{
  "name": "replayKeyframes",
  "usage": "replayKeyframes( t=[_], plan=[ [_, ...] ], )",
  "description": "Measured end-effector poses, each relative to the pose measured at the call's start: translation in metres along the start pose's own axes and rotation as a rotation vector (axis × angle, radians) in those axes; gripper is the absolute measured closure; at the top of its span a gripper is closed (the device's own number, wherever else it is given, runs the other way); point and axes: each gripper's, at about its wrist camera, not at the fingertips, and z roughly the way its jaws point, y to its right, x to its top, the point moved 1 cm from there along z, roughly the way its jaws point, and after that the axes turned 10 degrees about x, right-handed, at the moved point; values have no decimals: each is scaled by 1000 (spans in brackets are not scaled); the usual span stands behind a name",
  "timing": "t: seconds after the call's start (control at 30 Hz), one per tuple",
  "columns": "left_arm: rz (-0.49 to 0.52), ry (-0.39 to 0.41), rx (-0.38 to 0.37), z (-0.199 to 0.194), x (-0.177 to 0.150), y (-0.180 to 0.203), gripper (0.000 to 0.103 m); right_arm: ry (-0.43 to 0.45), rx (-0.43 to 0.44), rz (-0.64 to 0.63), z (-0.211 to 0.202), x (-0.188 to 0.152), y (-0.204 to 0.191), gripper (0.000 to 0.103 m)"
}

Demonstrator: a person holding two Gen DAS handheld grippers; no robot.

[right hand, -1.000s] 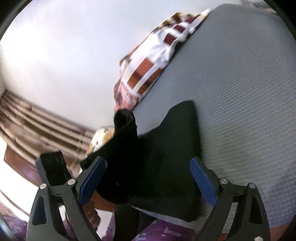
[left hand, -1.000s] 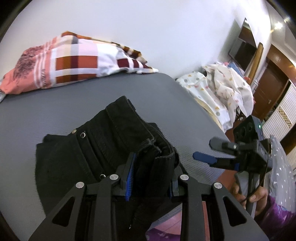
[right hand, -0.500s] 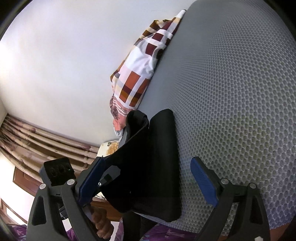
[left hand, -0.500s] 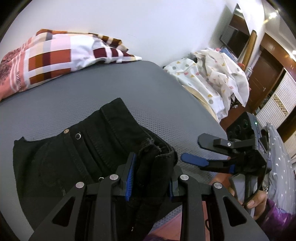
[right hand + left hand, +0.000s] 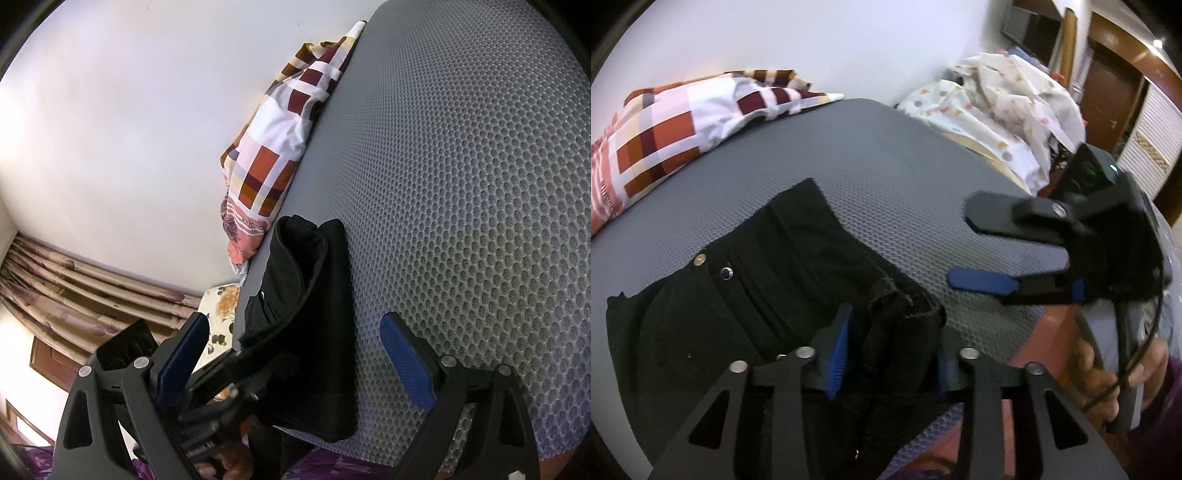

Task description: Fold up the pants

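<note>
Black pants [image 5: 738, 295] lie folded on the grey mesh mattress [image 5: 886, 192], waistband and rivets facing up. My left gripper [image 5: 890, 360] sits low over their near edge. Its jaws are opening, and a bunched fold of the pants still stands between the blue pads, slack rather than squeezed. My right gripper [image 5: 960, 247] hovers to the right above the mattress, open with nothing in it, held by a hand [image 5: 1108, 373]. In the right wrist view the pants [image 5: 325, 314] rest at the mattress edge, ahead of the wide-open right gripper [image 5: 295, 358].
A checked red and white pillow [image 5: 665, 129] lies at the far side by the wall, also seen as the pillow [image 5: 280, 147]. White dotted bedding [image 5: 997, 103] is heaped at the right. Curtains [image 5: 74, 288] hang at the left. The mattress edge runs close under both grippers.
My left gripper has come down and across with the pants' edge, laying it on the mattress, and its jaws have widened. The right gripper has stayed open beside it.
</note>
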Motion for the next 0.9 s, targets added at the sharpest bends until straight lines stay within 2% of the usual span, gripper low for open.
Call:
replayKeyframes(
  t=[0.03,0.1,0.13,0.17,0.2,0.23,0.33,0.43,0.5,0.53,0.63,0.73,0.87,0.9],
  plan=[
    [14,4,-23,-4,-1,4,51,3,-1,3,0,0,0,10],
    [27,46,-98,-23,-1,7,46,15,-10,5,-5,3,-1,10],
    [25,70,-112,-32,0,7,40,19,-10,4,-7,4,-1,10],
    [21,120,-124,-48,2,5,29,27,-8,3,-10,6,-3,10],
    [20,159,-122,-61,3,2,24,32,2,0,-14,7,-7,9],
    [17,202,-108,-74,4,-2,18,36,30,-14,-18,9,-15,9],
    [-11,302,-24,-109,1,-26,13,18,104,-73,-21,7,-41,9],
    [-69,348,149,-125,-14,-69,9,-8,187,-86,-18,-1,-61,9],
    [-117,323,213,-123,-27,-96,9,-27,207,-58,-11,-7,-61,10],
    [-168,281,235,-119,-37,-118,9,-37,208,-37,-8,-10,-58,11],
    [-296,224,226,-116,-65,-160,9,-44,187,27,-4,-16,-44,12],
    [-382,195,221,-118,-92,-185,9,-42,167,74,-3,-20,-34,12],
    [-470,185,216,-121,-120,-203,9,-47,130,50,5,-18,-40,12],
    [-491,181,206,-120,-124,-206,9,-60,86,34,10,-17,-41,12]
  ],
)
